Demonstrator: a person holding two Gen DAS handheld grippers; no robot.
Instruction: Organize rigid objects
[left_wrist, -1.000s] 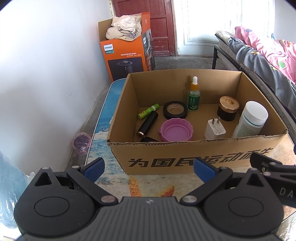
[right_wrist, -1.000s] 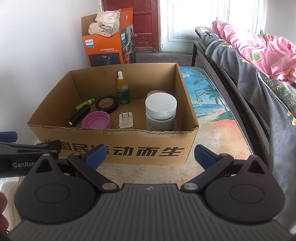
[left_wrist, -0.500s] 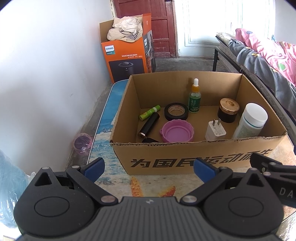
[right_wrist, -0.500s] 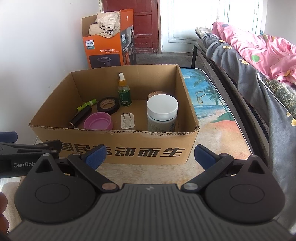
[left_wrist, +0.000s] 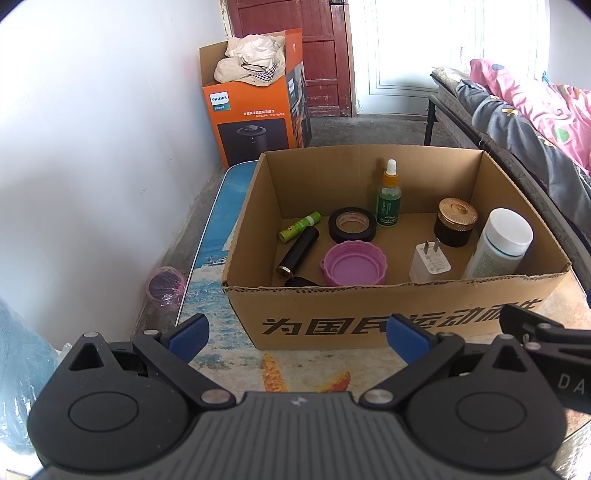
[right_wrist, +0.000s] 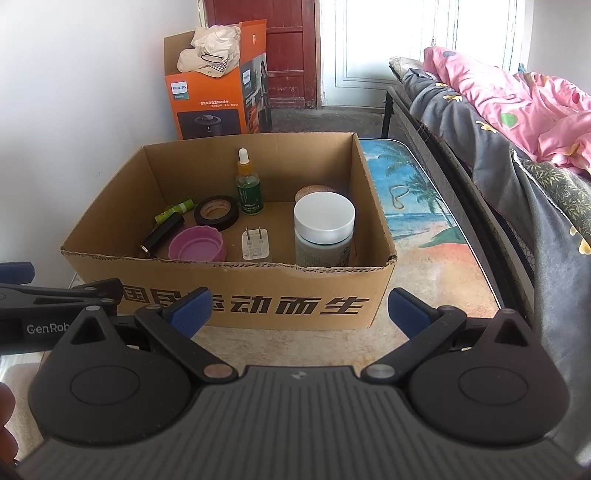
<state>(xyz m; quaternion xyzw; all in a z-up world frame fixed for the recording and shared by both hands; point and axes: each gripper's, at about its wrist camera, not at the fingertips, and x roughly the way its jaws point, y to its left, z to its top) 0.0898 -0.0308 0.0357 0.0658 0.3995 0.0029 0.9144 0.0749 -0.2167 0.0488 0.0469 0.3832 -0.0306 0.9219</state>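
While both grippers hover near the printed front wall of the cardboard box (left_wrist: 388, 317), the left gripper (left_wrist: 297, 334) and right gripper (right_wrist: 299, 310) stand spread wide and hold nothing. Inside the box, a green dropper bottle (left_wrist: 388, 197) stands at the far wall, black tape roll (left_wrist: 352, 224) just left of it, pink lid (left_wrist: 354, 263) nearer, white charger (left_wrist: 429, 261) and white-capped jar (left_wrist: 498, 243) to the right.

Left gripper (left_wrist: 297, 334), jaws apart, faces the cardboard box (left_wrist: 369, 314).
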